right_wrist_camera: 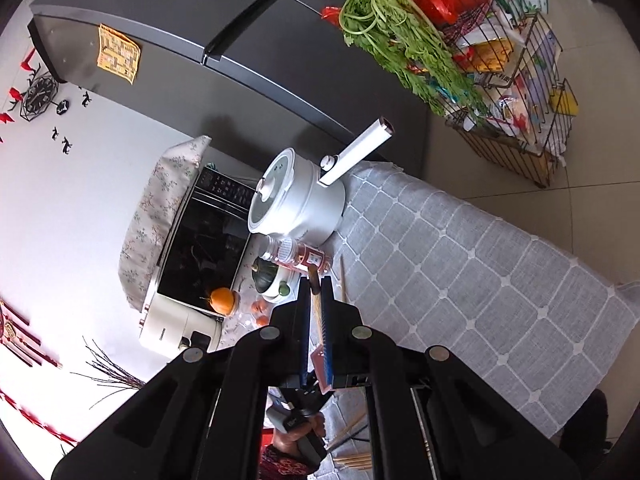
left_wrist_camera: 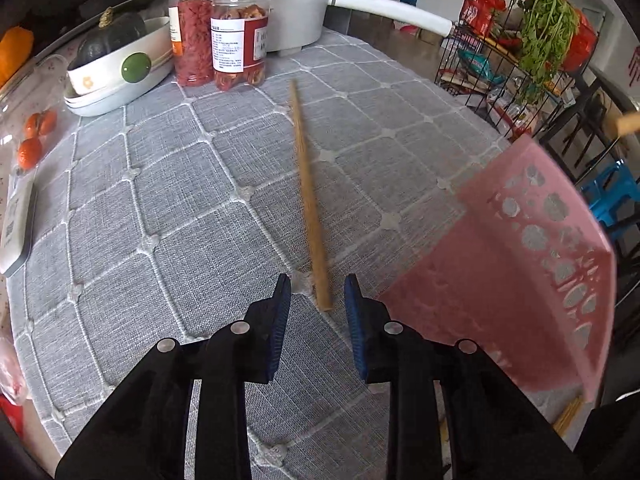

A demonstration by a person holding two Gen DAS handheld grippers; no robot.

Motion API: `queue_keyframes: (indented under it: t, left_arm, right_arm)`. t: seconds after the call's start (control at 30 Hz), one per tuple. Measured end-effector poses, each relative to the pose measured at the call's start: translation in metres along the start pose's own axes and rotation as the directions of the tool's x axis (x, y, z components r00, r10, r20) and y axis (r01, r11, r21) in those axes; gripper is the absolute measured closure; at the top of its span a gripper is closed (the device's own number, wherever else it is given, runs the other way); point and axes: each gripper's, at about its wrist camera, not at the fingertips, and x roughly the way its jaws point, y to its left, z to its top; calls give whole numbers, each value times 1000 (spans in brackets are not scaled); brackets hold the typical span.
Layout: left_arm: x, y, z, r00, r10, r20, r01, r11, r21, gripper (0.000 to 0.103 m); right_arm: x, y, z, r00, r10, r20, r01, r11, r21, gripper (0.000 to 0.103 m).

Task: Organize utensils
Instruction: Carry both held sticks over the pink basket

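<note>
A single wooden chopstick lies on the grey quilted tablecloth, pointing away from me. My left gripper is open just above the cloth, its blue pads either side of the chopstick's near end, not touching it. A pink perforated basket hangs tilted at the right, lifted off the table. My right gripper is shut on the pink basket's rim, high above the table. A chopstick lies on the cloth beyond it, and more chopsticks lie below.
Two red-filled jars, a white electric pot with a long handle, a bowl with a dark squash and small oranges stand at the back left. A wire rack with greens stands beyond the table's right edge. A microwave stands by the wall.
</note>
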Motion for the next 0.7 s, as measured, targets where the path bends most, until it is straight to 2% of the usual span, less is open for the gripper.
queue_keyframes:
  t: [0.07,0.17,0.23,0.4,0.57,0.7]
  left_arm:
    - [5,-3,0,1000,17,3,-17,1000,18,82]
    - [6,1,2,999,46,7,-46,999,9,96]
    - [2,10,-1,1000,25,9,-25,999,-24,96]
    - [-20,26,-15,994,110,16,-109,993,-53,97]
    - [-96,43,-26,975,190,117,-177,978,-112,97]
    - [-170,36,-35,944,261,202,-242,964,-113,97]
  right_arm:
    - [3,2,-1,1000,4,-8,-4,1000,-6,98]
    - [6,5,-4,1000,12,-16,-12,1000,-21,98]
    - [8,8,-6,999,22,-24,-23,999,-31,98]
    - [11,14,-13,998,29,-49,-31,998,-48,98]
    - [8,27,-25,996,40,-75,-46,995,-87,98]
    - [-4,48,-36,995,52,-86,-63,990,-123,98]
